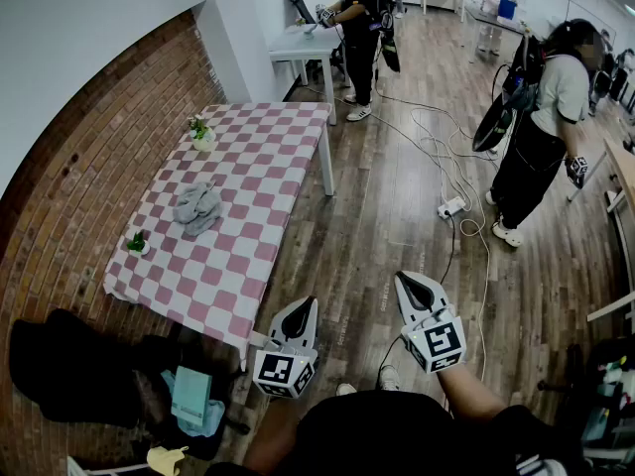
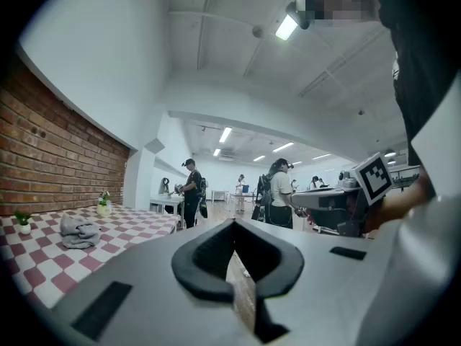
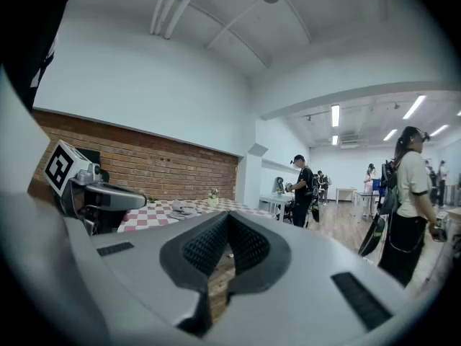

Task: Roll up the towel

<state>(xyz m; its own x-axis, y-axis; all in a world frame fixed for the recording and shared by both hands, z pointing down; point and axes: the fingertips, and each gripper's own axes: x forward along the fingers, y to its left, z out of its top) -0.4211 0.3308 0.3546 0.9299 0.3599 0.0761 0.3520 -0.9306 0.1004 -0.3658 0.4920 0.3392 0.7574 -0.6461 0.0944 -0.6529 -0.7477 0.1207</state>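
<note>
A crumpled grey towel (image 1: 197,207) lies in a heap near the middle of the table with the red-and-white checked cloth (image 1: 260,181). It also shows in the left gripper view, towel (image 2: 78,231), and small and far in the right gripper view, towel (image 3: 183,209). My left gripper (image 1: 304,307) and right gripper (image 1: 405,284) hang over the wooden floor, well short of the table's near end. Both are shut with nothing between the jaws, as the left gripper (image 2: 232,231) and right gripper (image 3: 229,222) show in their own views.
Two small potted plants (image 1: 136,243) (image 1: 201,133) stand on the table by the brick wall. Cables and a power strip (image 1: 451,206) lie on the floor. People stand at right (image 1: 541,132) and by a white table (image 1: 357,28). Dark bags (image 1: 79,365) sit at the table's near end.
</note>
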